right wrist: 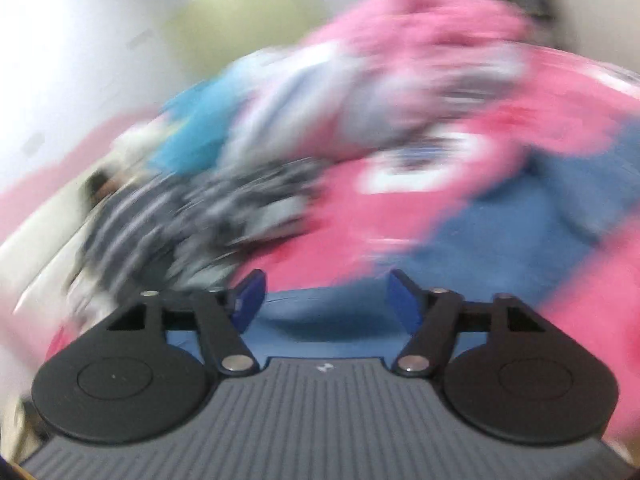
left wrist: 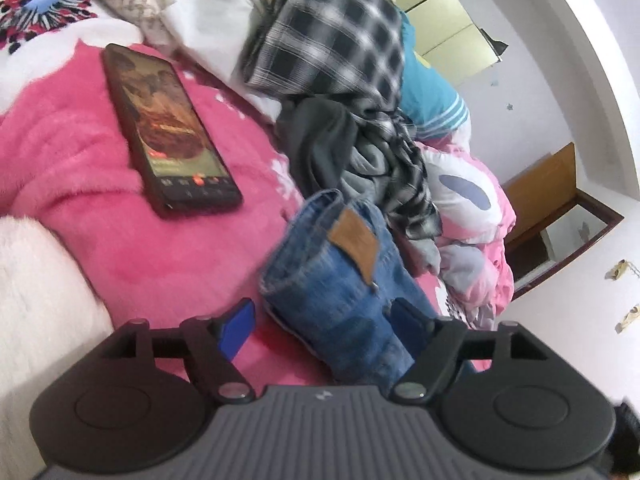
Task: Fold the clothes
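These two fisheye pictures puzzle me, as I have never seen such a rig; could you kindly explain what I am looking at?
There is no robot here. A person holds a pair of tongs in each hand, and a camera on each looks forward along its two blue-tipped fingers.

The left view shows the left tongs open, with folded jeans lying between the fingers on a pink blanket. Whether the fingers touch the denim is unclear. A phone with its screen lit lies beside them, and behind is a pile of unfolded clothes with a plaid shirt on top.

The right view is badly blurred. The right tongs are open over blue fabric, and seem to hold nothing.
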### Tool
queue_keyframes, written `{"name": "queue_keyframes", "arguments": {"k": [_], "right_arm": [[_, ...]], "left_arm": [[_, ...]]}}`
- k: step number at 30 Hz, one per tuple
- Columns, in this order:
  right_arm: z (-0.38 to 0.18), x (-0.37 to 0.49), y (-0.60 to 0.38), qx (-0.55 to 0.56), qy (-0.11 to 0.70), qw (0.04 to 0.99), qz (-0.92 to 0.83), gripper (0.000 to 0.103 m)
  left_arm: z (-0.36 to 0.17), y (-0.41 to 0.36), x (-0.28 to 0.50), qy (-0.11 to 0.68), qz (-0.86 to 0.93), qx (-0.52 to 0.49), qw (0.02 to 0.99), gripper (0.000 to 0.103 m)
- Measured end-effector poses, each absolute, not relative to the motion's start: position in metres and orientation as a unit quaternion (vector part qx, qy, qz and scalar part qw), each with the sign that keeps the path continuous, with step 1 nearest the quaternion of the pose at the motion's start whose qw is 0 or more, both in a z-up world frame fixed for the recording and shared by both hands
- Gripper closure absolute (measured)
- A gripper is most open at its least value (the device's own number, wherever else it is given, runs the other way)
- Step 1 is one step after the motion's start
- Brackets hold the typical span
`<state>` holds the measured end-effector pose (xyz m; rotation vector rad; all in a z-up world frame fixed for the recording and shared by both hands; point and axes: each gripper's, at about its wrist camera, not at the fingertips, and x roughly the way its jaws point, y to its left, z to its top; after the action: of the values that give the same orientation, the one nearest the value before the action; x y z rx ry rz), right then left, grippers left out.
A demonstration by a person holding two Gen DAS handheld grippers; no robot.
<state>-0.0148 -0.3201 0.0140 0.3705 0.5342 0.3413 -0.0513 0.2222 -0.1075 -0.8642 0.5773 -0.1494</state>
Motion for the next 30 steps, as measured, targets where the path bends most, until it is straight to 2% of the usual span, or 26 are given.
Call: {"name": "queue_keyframes", "arguments": {"k": [6,9,12,14,15,16,18,20,21,24,30], "right_arm": [[0.012,0.098,-0.176,0.031,0.292,0.870,0.395,0.026],[-0.003,0.147,-0.117,0.015,0.346,0.817,0.462,0.026],[-0.030,0.187,-0.083,0.023,0.410,0.782,0.469,0.026],[-0.048,0.204,-0.071,0.033,0.451,0.761,0.465,0.026],[-0.058,0.207,-0.066,0.035,0.470,0.746,0.471,0.035],[-0.064,0.202,-0.065,0.031,0.483,0.737,0.473,0.056],[-0.068,0.196,-0.057,0.001,0.487,0.743,0.459,0.070],[-0.062,0.189,-0.051,-0.018,0.471,0.752,0.461,0.076],[-0.056,0.183,-0.051,-0.019,0.461,0.755,0.466,0.084],[-0.039,0.168,-0.043,-0.026,0.421,0.760,0.495,0.086],[-0.054,0.150,-0.018,-0.104,0.396,0.766,0.495,0.087]], "left_arm": [[-0.117,0.231,-0.035,0.277,-0.106,-0.435,0.850,0.023],[-0.119,0.231,-0.031,0.277,-0.118,-0.429,0.852,0.025],[-0.119,0.229,-0.028,0.285,-0.123,-0.409,0.858,0.040],[-0.121,0.231,-0.028,0.285,-0.126,-0.408,0.858,0.047],[-0.121,0.232,-0.029,0.282,-0.127,-0.409,0.858,0.053],[-0.120,0.232,-0.030,0.278,-0.125,-0.408,0.860,0.062],[-0.120,0.233,-0.037,0.274,-0.120,-0.409,0.862,0.070],[-0.120,0.234,-0.044,0.270,-0.115,-0.410,0.863,0.075],[-0.119,0.234,-0.047,0.268,-0.113,-0.411,0.864,0.076],[-0.119,0.235,-0.057,0.261,-0.105,-0.412,0.866,0.077],[-0.121,0.237,-0.064,0.257,-0.095,-0.414,0.868,0.076]]}}
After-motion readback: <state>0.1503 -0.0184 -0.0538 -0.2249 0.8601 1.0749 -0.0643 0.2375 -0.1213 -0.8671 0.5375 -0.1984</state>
